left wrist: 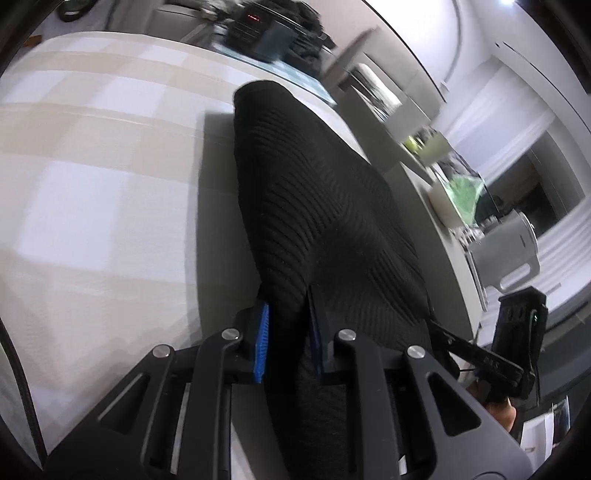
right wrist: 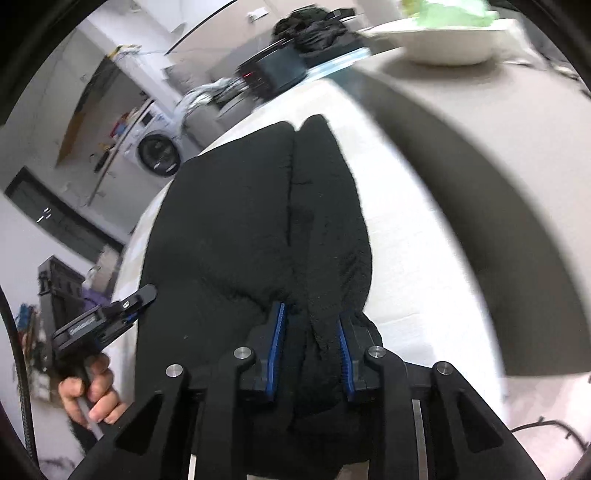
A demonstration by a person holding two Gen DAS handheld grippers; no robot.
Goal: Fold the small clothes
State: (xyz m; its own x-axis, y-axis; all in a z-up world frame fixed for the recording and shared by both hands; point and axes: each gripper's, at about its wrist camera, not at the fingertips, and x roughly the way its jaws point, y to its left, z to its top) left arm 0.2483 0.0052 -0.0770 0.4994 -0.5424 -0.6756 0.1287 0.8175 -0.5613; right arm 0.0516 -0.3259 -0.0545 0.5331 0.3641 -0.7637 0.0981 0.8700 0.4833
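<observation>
So I've got both grippers clamped on the same black knit (left wrist: 314, 206), 1 at each near corner. My left gripper (left wrist: 288, 341) has its blue pads (left wrist: 261, 343) pinched on a bunch of the ribbed fabric, and the right gripper (right wrist: 312, 349) is doing the same, with cloth bunched up thick between its 2 pads (right wrist: 277, 347).

The knit hangs from both grips and stretches away from me toward the table (left wrist: 92, 166), which has a pale checked cloth on it. In the left view the far end of the knit looks like it reaches the table, with a shadow right beside it, but I can't tell how much of it is actually resting there. In the right view the knit shows 2 rounded lobes at its far end with a seam running between them.

In that same view the hand (right wrist: 92, 391) holding the left gripper sits just left of the knit. Past the knit's far end there's a dark box (right wrist: 273, 74) with red lights and a pile of dark clothes (right wrist: 314, 26) on top, and off to the right of that a white bowl (right wrist: 450, 40). A washing machine (right wrist: 155, 144) stands well off to the knit's left.
</observation>
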